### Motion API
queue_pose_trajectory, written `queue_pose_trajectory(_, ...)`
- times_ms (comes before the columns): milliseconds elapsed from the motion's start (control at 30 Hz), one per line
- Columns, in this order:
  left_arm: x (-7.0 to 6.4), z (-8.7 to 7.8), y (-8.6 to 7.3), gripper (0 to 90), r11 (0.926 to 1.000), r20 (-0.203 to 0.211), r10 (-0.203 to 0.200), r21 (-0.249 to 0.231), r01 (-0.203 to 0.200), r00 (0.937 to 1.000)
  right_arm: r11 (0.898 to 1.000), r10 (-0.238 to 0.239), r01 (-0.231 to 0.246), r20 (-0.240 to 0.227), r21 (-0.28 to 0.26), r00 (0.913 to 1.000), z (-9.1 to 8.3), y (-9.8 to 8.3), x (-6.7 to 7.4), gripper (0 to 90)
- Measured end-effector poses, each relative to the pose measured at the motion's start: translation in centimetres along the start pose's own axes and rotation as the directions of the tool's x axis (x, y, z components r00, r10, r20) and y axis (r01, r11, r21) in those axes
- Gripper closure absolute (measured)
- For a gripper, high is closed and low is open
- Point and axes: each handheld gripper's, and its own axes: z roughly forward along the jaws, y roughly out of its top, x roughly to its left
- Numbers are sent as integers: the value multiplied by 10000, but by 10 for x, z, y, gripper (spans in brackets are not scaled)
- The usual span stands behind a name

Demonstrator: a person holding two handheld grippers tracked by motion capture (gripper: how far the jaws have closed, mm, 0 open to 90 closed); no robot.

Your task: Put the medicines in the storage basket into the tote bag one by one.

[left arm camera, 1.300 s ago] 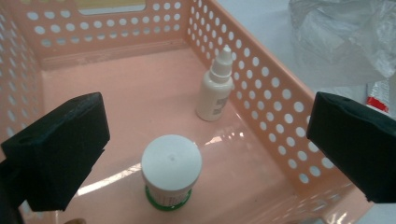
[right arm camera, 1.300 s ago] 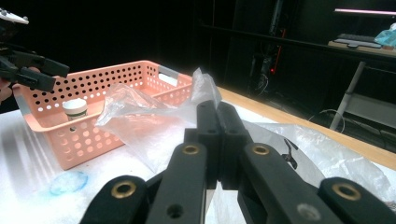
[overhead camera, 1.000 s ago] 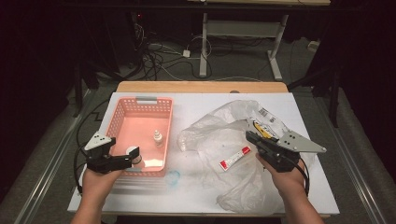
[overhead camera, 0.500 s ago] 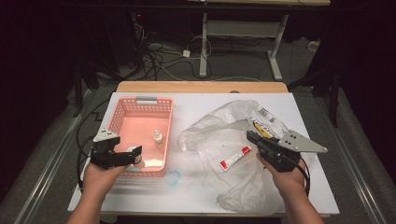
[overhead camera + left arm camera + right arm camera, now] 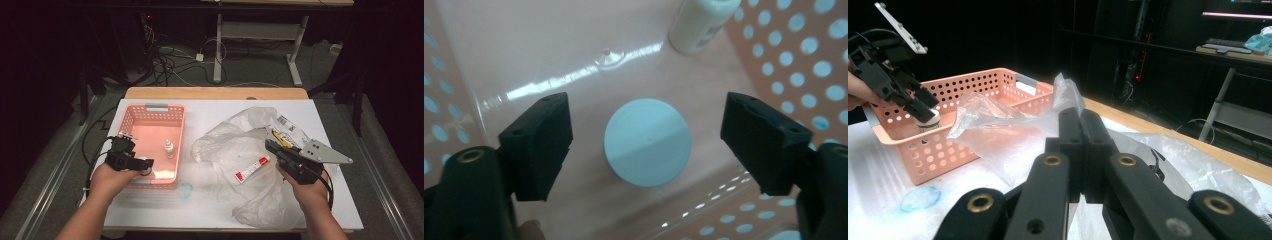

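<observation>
So the left gripper [image 5: 644, 145] is down inside the pink basket [image 5: 131, 125], lower left of the high view, with its jaws spread on either side of a small white round jar [image 5: 647, 141] sitting on the basket floor, dead centre of the left gripper view. The jaws have just been closing in, but there's a clear gap on both sides, so nothing is pinched yet. From above the jar is basically a flat lid disc, looks like smooth plastic, so I'd guess it's light and rigid but a bit slippery on a round wall. If it were me I'd take it across the widest part, pads square on opposite sides just under the lid, and not squeeze hard since it probably weighs next to nothing. Off-centre and it'll likely squirt out sideways. A little white dropper bottle [image 5: 702, 25] stands upright at the top right of that view, well apart from the jar, so it shouldn't get bumped. Over on the right of the high view, the right gripper [image 5: 1082, 131] has its jaws pressed together on the crinkly clear plastic bag [image 5: 235, 145]; the film bunches up right at the tips in the right gripper view. A red and white tube [image 5: 252, 168] lies in the bag near the middle of the table [image 5: 210, 107].
</observation>
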Motion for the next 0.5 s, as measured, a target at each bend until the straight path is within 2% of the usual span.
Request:
queue_pose_trajectory(67,-1,1,1,263,9998,-11,76,156,-76,10000,10000,22,-22,-13,-3,10000,0,0,0,900)
queue_pose_trajectory(200,0,6,4,291,9960,-26,68,890,-65,10000,10000,44,-44,-17,48,10000,1,-1,1,900)
queue_pose_trajectory(367,2,9,7,373,9927,11,-47,1209,46,10000,10000,-42,42,-77,16,10000,1,0,2,900)
queue_pose_trajectory(500,1,12,7,427,9904,6,52,1381,-52,10000,10000,-16,16,-62,45,10000,1,0,2,900)
